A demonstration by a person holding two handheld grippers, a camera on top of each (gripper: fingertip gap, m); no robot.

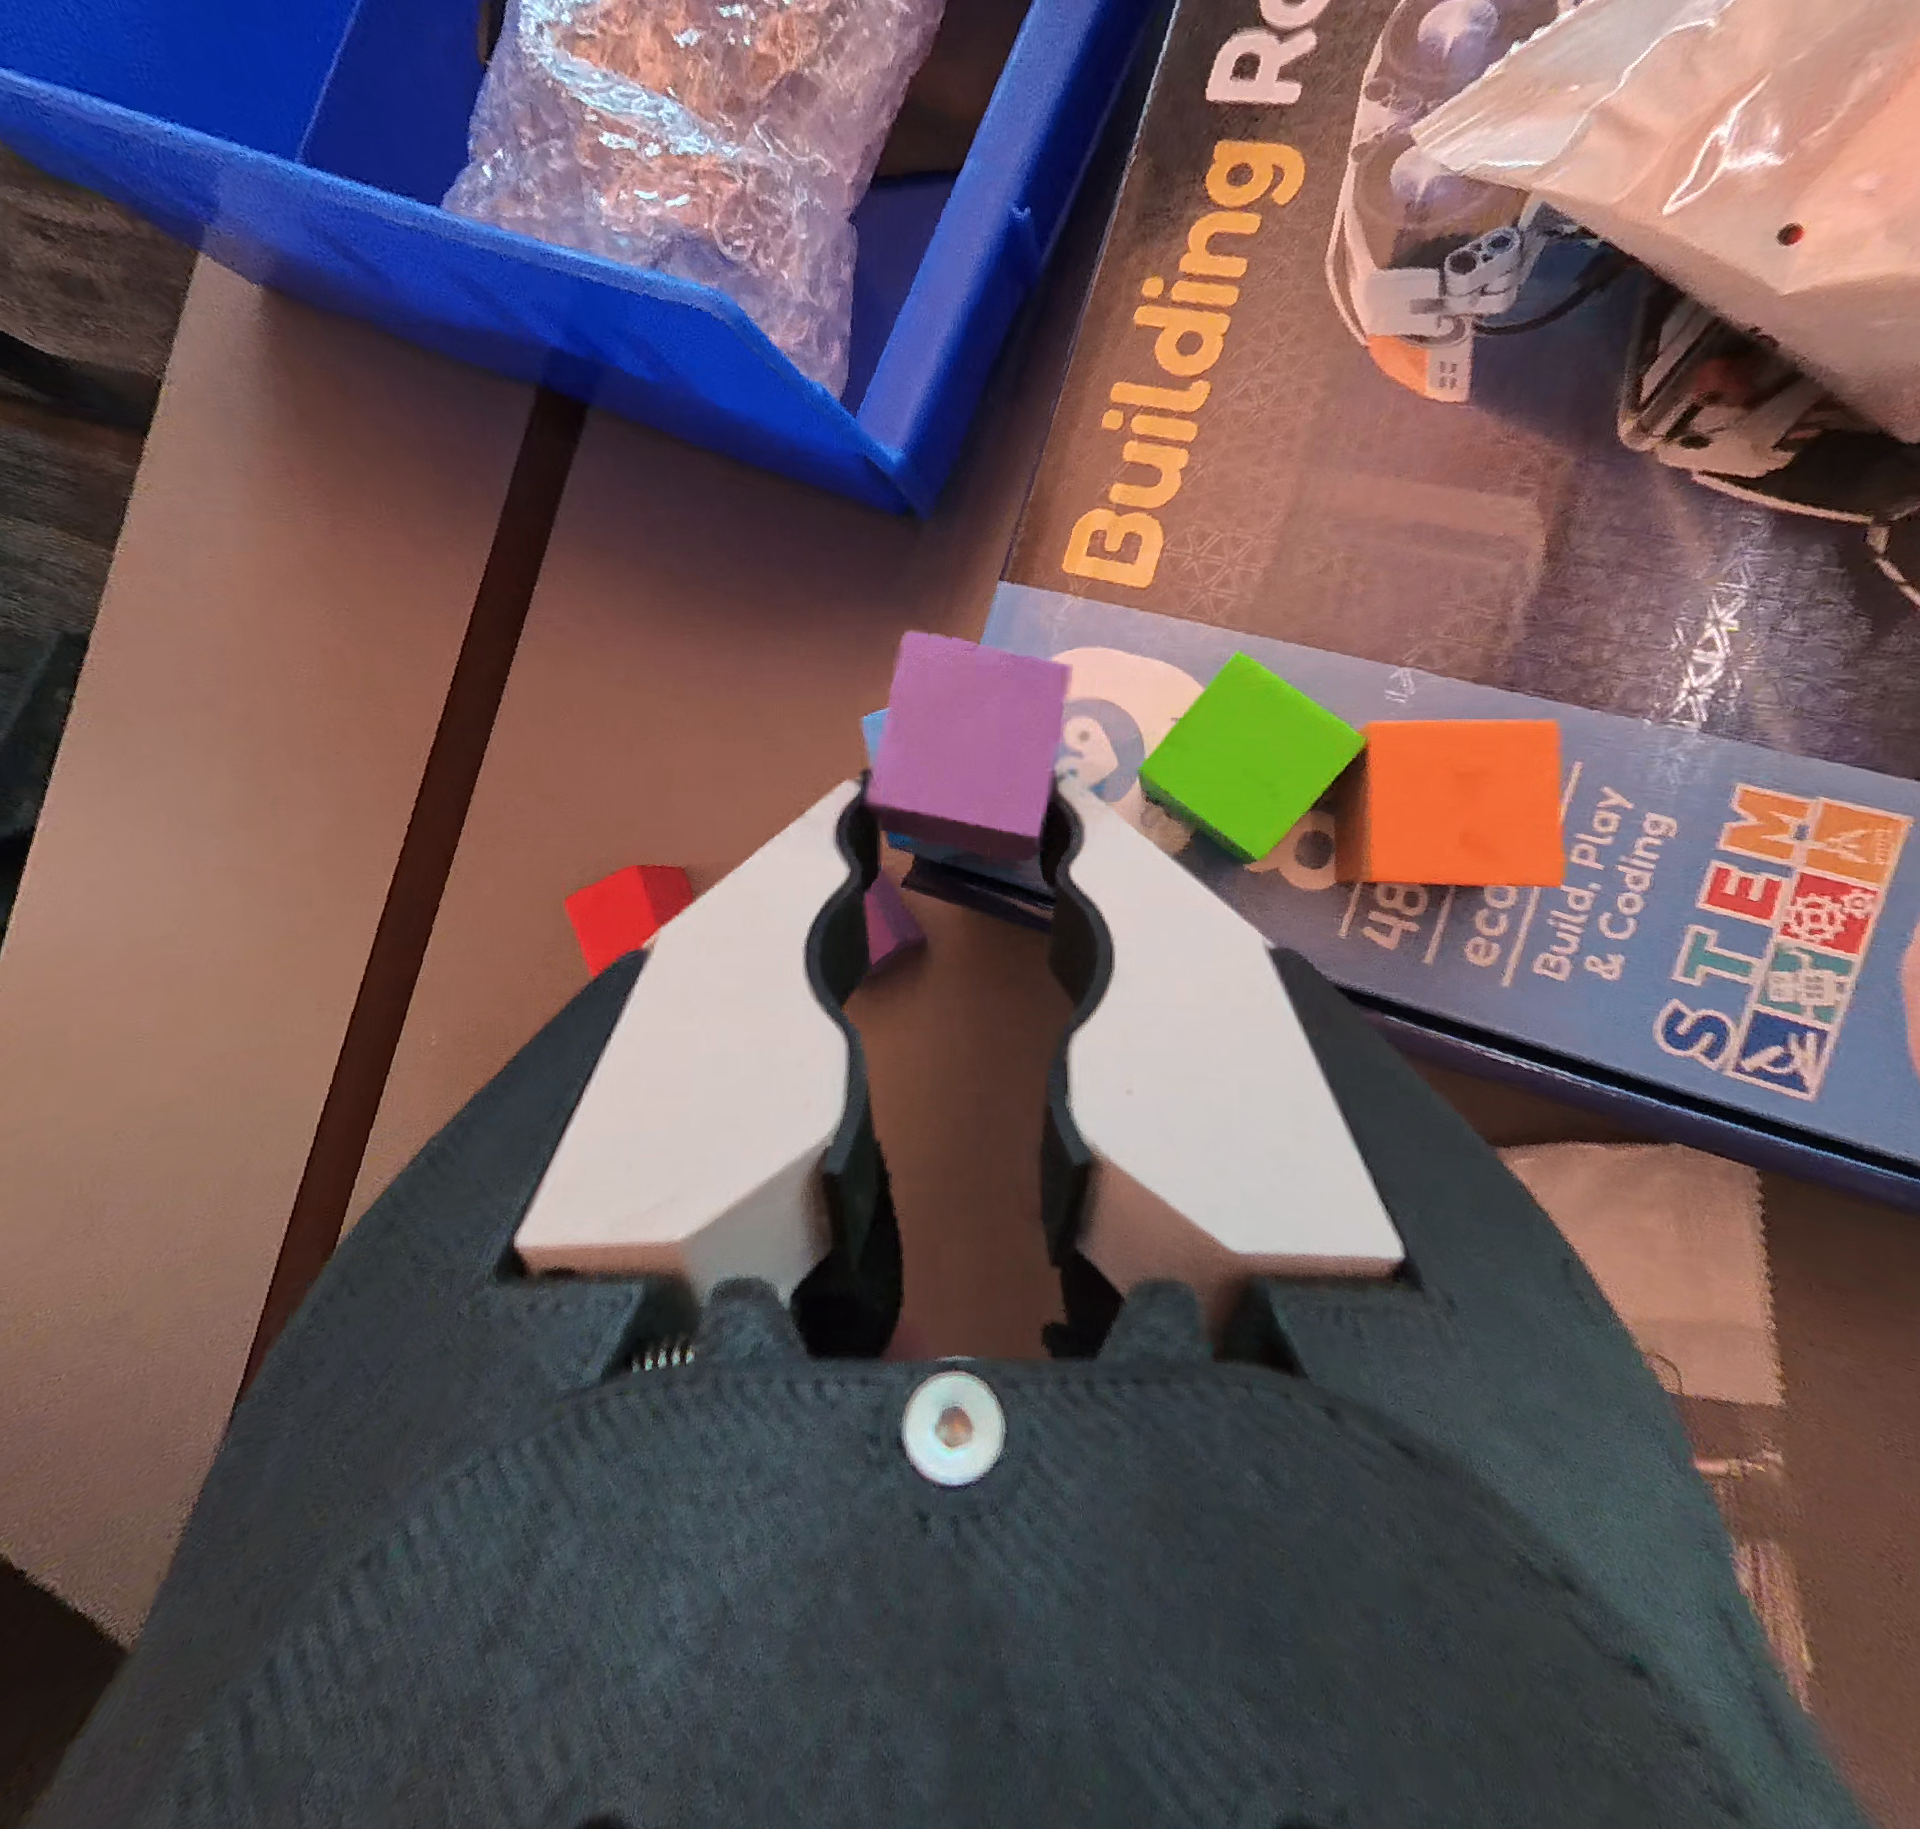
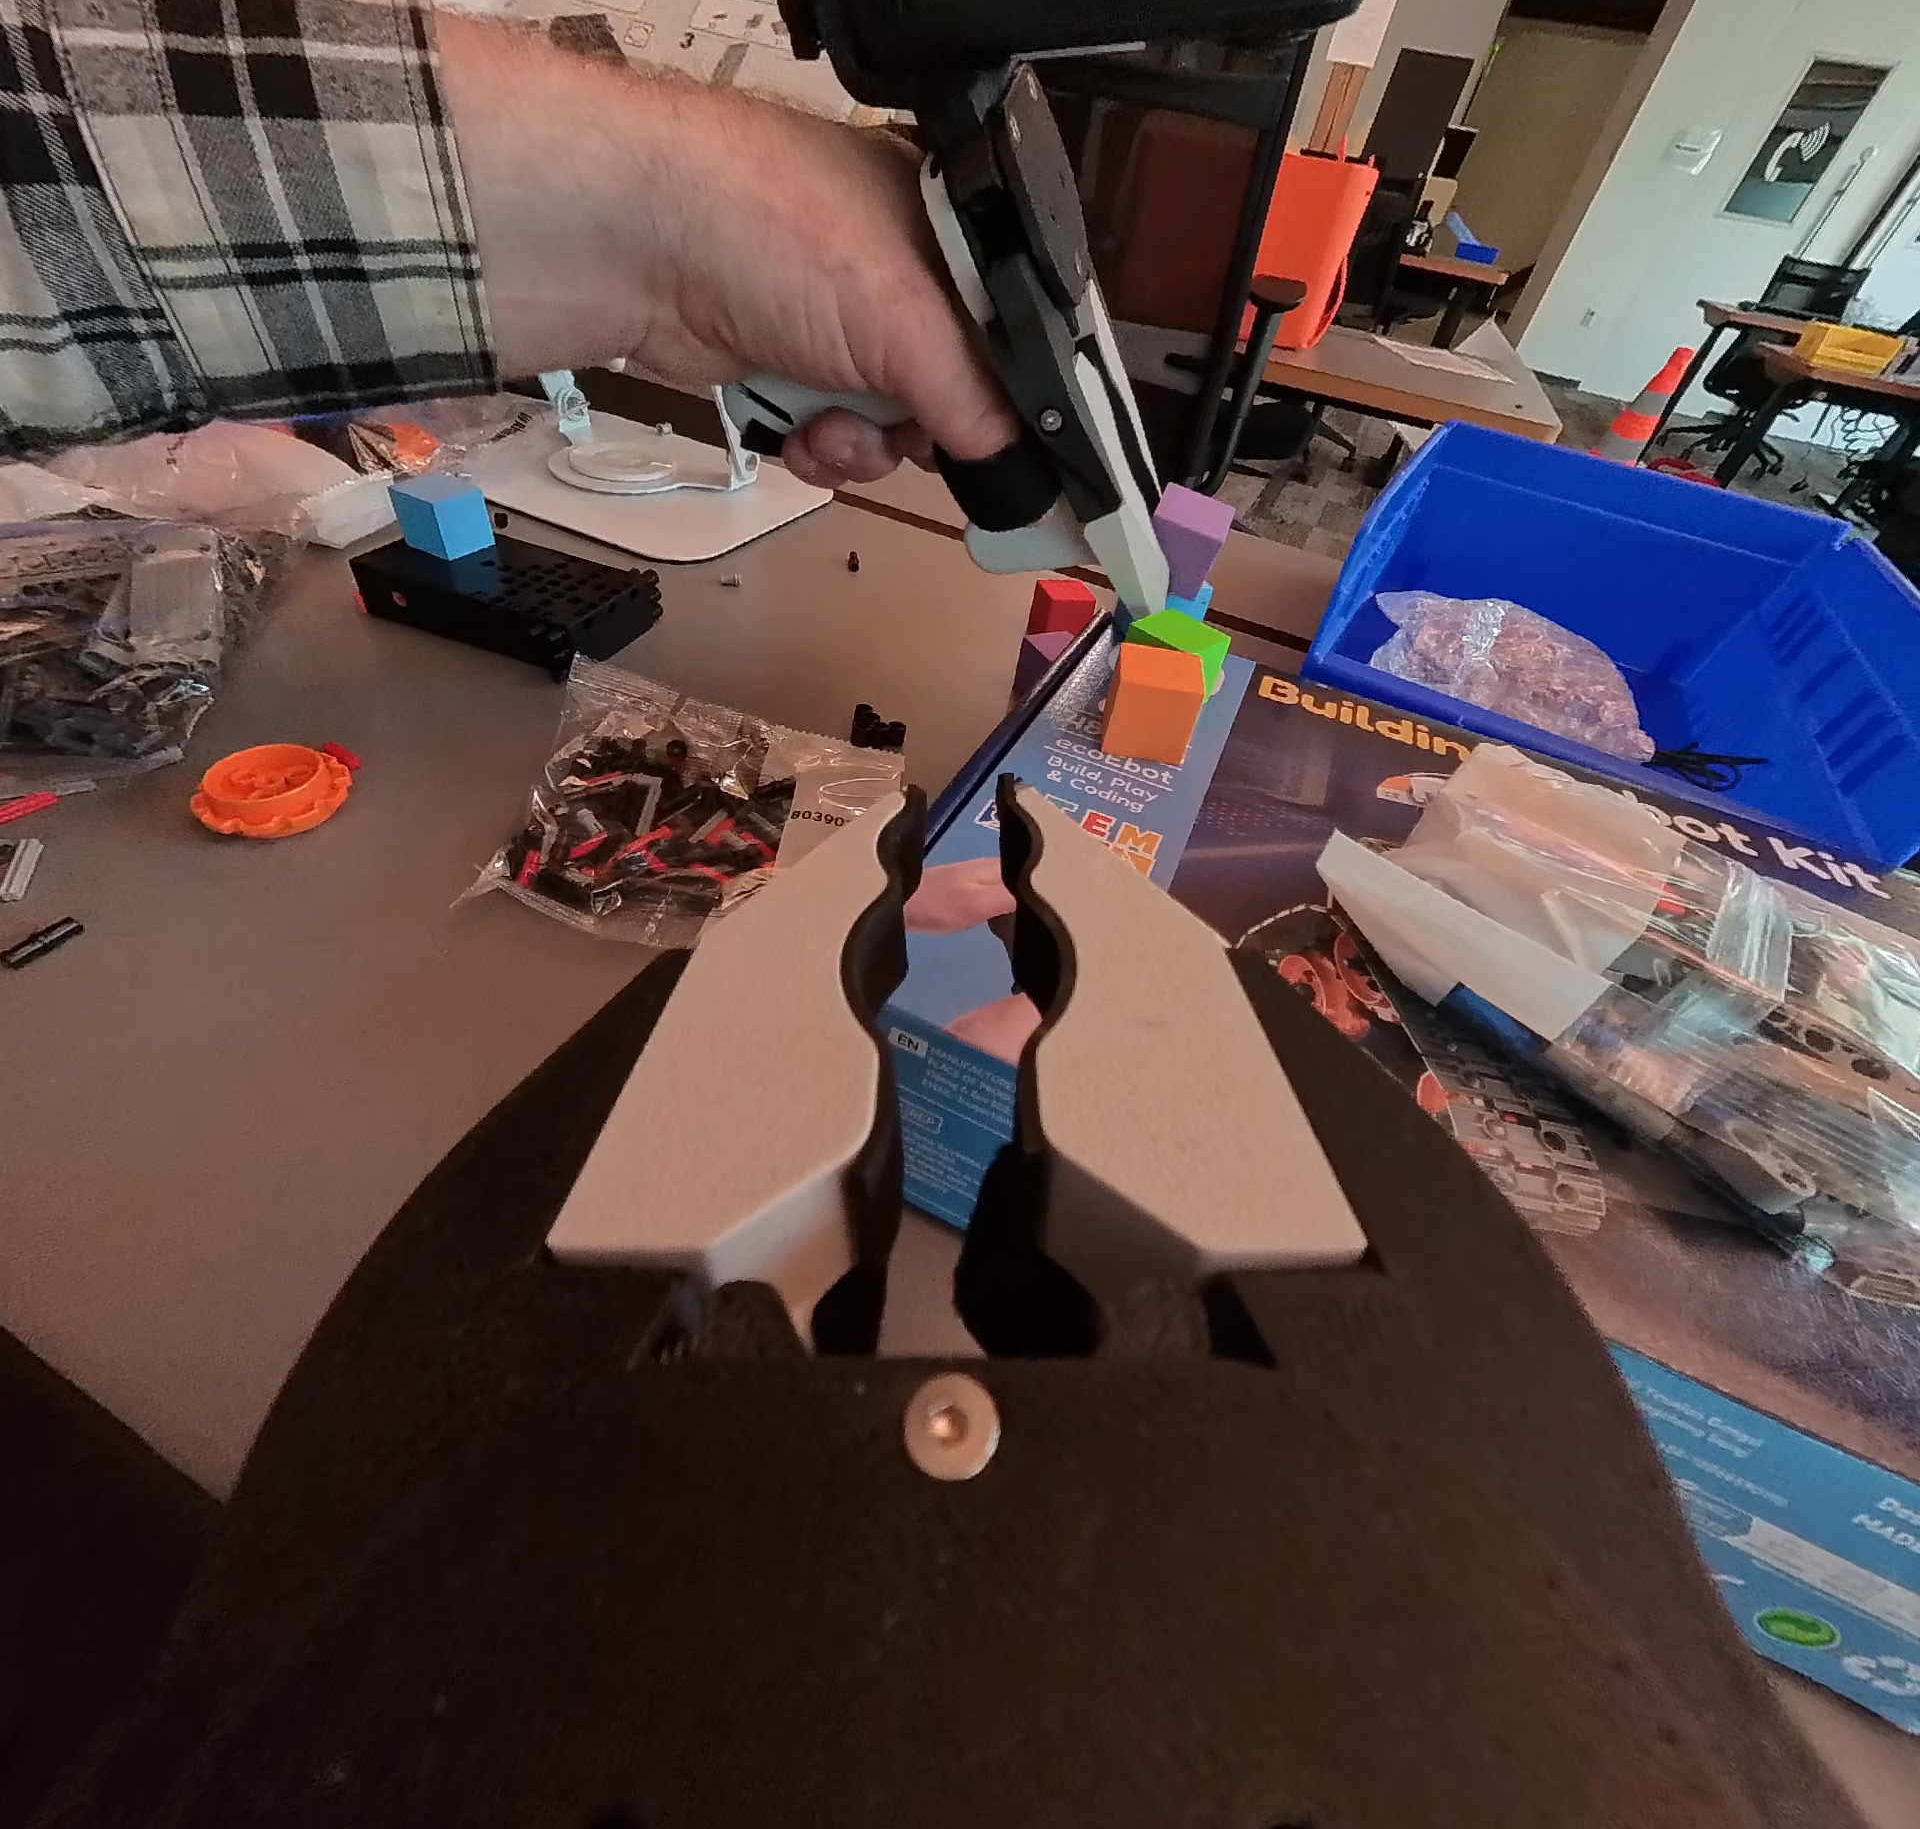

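Gripping: left gripper (image 1: 961, 823), fingertips pinching purple cube (image 1: 971, 740), lifted over kit box's near-left corner.
Beneath: light-blue cube (image 2: 1193, 599).
Right of it: green cube (image 1: 1247, 756), touching orange cube (image 1: 1455, 803), both on kit box (image 1: 1351, 553).
Left, on table: red cube (image 1: 623, 912).
Far: blue bin (image 1: 966, 345), bubble wrap (image 1: 707, 117) inside.
Right gripper (image 2: 961, 829): narrow gap, empty, above box edge.

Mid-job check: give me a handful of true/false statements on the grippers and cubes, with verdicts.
1. The left gripper holds a purple cube. True.
2. The right gripper grips the orange cube. False: its jaws hold nothing, and that cube sits on the box.
3. The green cube rests on the box beside the orange cube. True.
4. The blue bin is empty. False: a bubble-wrap bundle lies in it.
5. A red cube lies on the table. True.
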